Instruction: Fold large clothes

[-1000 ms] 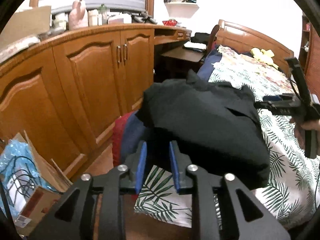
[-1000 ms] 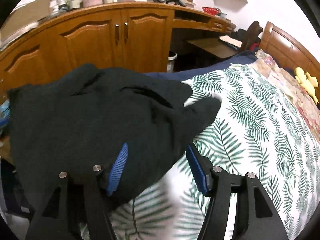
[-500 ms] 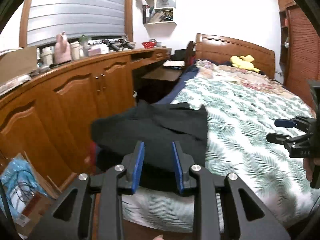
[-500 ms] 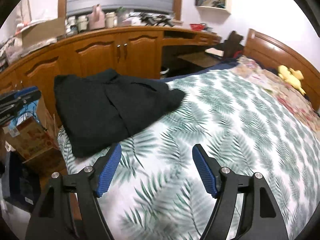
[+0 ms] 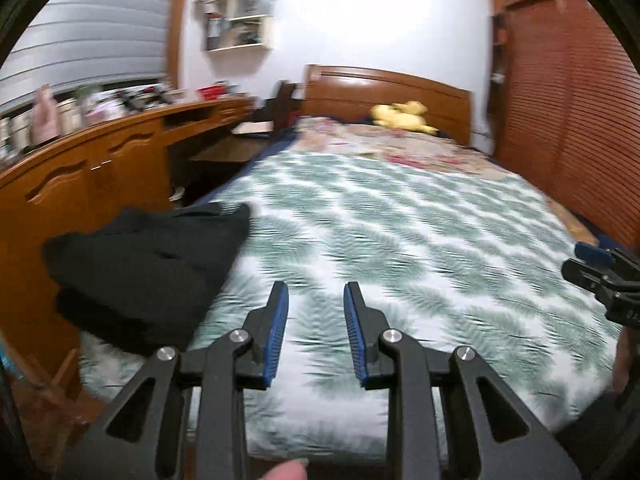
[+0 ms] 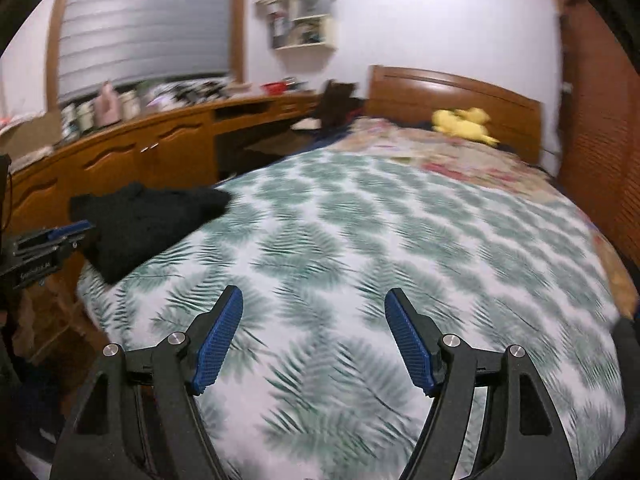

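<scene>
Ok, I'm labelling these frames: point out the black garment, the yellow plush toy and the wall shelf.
black garment [image 5: 148,256], left wrist view, middle of the fabric
yellow plush toy [image 6: 464,122], right wrist view, its body
wall shelf [image 6: 304,12], right wrist view, its front

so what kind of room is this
A home bedroom: a bed with a leaf-print cover and a wooden headboard, a yellow soft toy by the pillows, and wooden cabinets along the wall.
</scene>
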Tool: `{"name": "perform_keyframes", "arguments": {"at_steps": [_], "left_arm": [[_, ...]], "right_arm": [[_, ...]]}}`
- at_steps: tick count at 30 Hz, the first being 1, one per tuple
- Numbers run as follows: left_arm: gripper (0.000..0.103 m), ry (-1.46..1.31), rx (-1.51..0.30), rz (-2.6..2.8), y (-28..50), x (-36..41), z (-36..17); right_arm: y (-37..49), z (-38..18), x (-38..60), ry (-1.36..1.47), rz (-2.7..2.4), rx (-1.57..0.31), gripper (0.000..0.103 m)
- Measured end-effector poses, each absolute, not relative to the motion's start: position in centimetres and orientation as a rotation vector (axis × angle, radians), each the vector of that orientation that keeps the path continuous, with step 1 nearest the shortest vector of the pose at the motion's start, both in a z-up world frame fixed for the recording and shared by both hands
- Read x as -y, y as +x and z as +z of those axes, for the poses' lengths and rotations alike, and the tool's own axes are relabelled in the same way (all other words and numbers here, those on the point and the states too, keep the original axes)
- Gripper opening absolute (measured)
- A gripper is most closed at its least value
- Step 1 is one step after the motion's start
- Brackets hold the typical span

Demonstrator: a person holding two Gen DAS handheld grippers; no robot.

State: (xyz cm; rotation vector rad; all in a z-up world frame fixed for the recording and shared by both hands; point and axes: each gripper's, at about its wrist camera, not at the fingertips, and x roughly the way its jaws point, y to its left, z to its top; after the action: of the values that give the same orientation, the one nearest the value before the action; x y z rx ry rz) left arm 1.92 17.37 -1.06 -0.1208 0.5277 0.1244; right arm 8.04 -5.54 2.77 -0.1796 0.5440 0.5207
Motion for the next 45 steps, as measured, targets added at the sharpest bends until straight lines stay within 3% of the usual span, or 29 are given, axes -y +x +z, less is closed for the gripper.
{"name": "perform_keyframes", "arguments": {"at_steps": [9, 15, 45], "left_arm": [[0.027, -0.079, -0.518, -0.018, 1.5, -5.5, 0.9], [0.028, -0.038, -0.496, -0.052, 0.0, -1.5, 2.3], [0.028, -0.029, -0.448, -0.051, -2.0, 0.6, 4.2]], "right_arm": [[2.4, 4.9, 16.1, -0.076, 0.324, -0.454, 0.075], [0.0, 5.9, 19.4, -0.035, 0.271, -0.416, 0.075], [-1.3, 5.6, 21.4, -0.010, 0.225, -0.389, 0.075]]}}
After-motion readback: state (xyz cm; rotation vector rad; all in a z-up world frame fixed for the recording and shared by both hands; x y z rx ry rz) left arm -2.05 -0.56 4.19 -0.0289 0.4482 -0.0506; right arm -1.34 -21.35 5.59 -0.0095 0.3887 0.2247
